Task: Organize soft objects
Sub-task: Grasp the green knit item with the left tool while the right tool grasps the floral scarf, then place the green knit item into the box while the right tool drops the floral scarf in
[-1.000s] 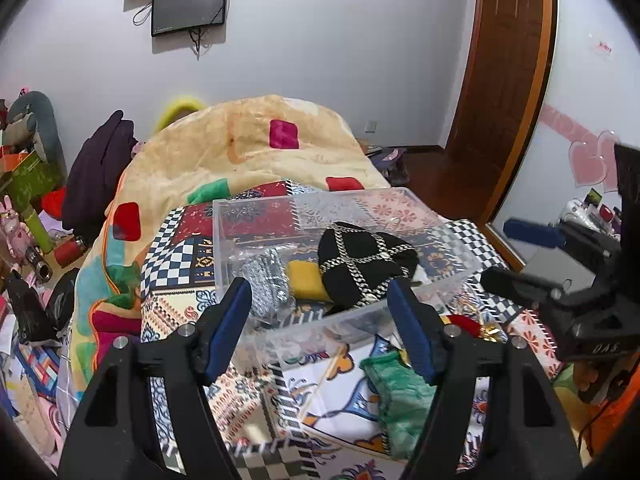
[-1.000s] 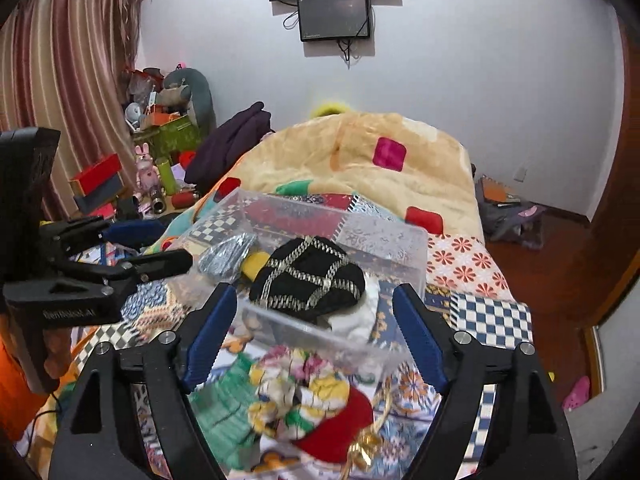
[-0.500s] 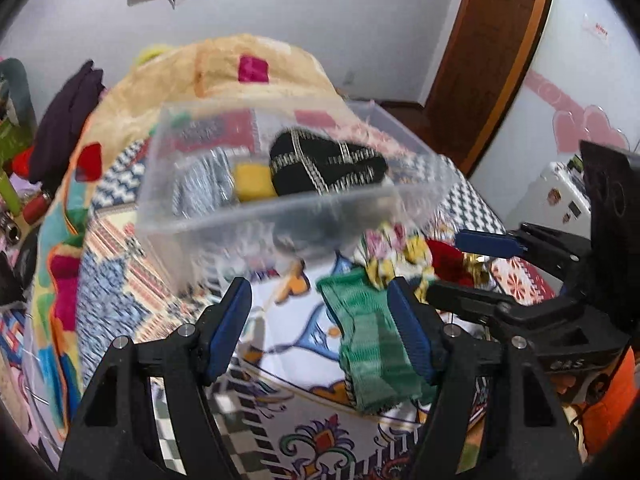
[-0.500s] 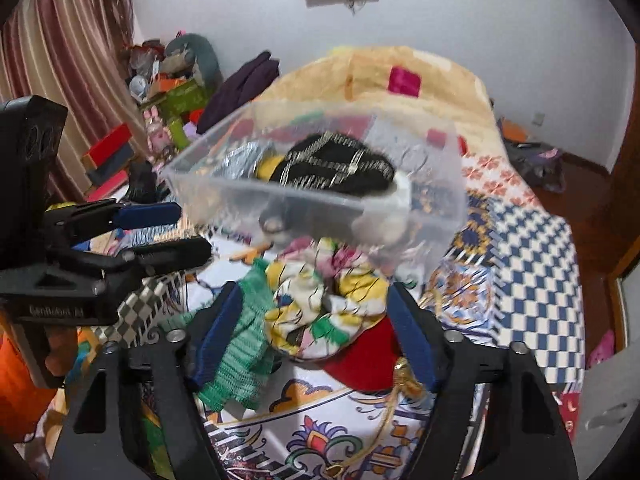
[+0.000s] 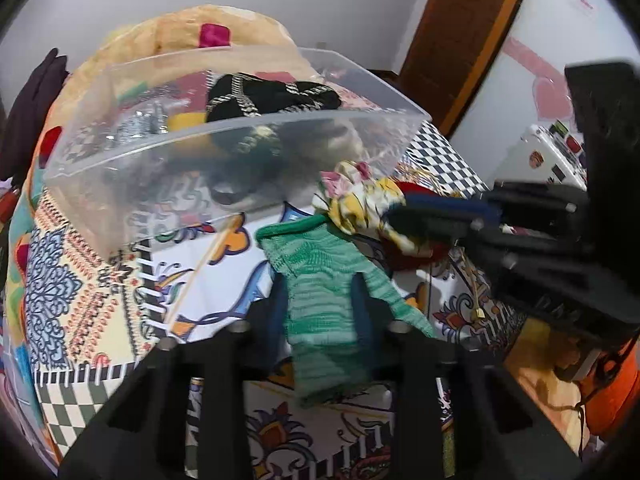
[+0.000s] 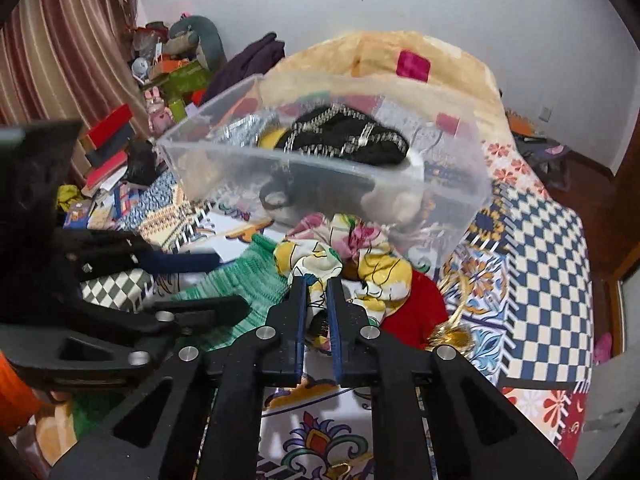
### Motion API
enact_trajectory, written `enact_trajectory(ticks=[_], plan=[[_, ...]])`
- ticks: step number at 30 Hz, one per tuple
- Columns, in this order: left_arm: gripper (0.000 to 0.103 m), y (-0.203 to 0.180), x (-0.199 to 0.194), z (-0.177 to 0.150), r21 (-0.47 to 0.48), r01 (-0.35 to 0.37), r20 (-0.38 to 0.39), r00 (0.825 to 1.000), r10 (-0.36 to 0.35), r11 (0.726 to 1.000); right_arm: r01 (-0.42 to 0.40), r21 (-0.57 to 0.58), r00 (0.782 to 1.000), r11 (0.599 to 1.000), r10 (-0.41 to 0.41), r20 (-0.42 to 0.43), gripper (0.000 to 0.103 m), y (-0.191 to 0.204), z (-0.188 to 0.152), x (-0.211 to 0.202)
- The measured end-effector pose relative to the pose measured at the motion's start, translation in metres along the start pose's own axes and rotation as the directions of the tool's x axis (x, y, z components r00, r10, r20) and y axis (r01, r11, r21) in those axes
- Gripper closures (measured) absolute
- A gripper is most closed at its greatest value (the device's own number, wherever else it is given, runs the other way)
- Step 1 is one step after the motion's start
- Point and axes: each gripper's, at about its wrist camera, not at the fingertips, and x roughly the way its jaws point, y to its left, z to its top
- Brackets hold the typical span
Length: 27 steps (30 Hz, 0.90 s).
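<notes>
Green knit sock [image 5: 324, 300] lies at frame centre, clamped by left gripper [image 5: 320, 320]; right gripper [image 6: 318, 312] pinches floral scrunchie [image 6: 340, 260] just below clear bin [image 6: 460, 188].

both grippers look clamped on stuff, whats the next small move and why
Probably lift both straight up a little. The left gripper is shut on the green knit cloth, the right gripper on the floral scrunchie, and both pieces lie just in front of the clear bin.

red item [image 6: 416, 308] half hidden under scrunchie [image 6: 360, 256]
</notes>
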Motion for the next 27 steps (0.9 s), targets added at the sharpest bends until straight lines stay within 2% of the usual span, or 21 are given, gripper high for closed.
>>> enact_trajectory(ticks=[2,5,12,19,24,27], plan=[[0.089,-0.002,-0.002,-0.001,0.017,-0.007,0.015,1.000,0.007,1.000,-0.001,0.003,1.000,1.000,0.000,0.026,0.095,0.000,0.002,-0.007],[0.093,-0.004,-0.010,0.000,0.022,0.001,0.040,0.999,-0.002,1.000,0.000,0.006,0.998,1.000,-0.001,0.066,0.095,-0.002,0.004,-0.019],[0.095,-0.007,-0.041,0.006,0.030,-0.014,0.131,0.991,0.010,0.999,0.000,0.003,0.985,1.000,-0.001,0.170,0.096,0.000,0.016,-0.049],[0.095,-0.003,-0.077,0.029,0.023,-0.040,0.248,0.968,0.033,0.999,0.014,-0.009,0.965,1.000,-0.011,0.261,0.096,0.001,0.027,-0.077],[0.095,0.006,-0.096,0.038,0.003,-0.077,0.303,0.950,0.072,0.997,0.034,-0.038,0.981,0.999,-0.026,0.191,0.095,0.001,0.023,-0.061],[0.095,0.014,-0.099,0.036,-0.010,-0.081,0.303,0.950,0.080,0.997,0.028,-0.031,0.996,0.999,-0.025,0.087,0.093,-0.006,0.012,-0.036]])
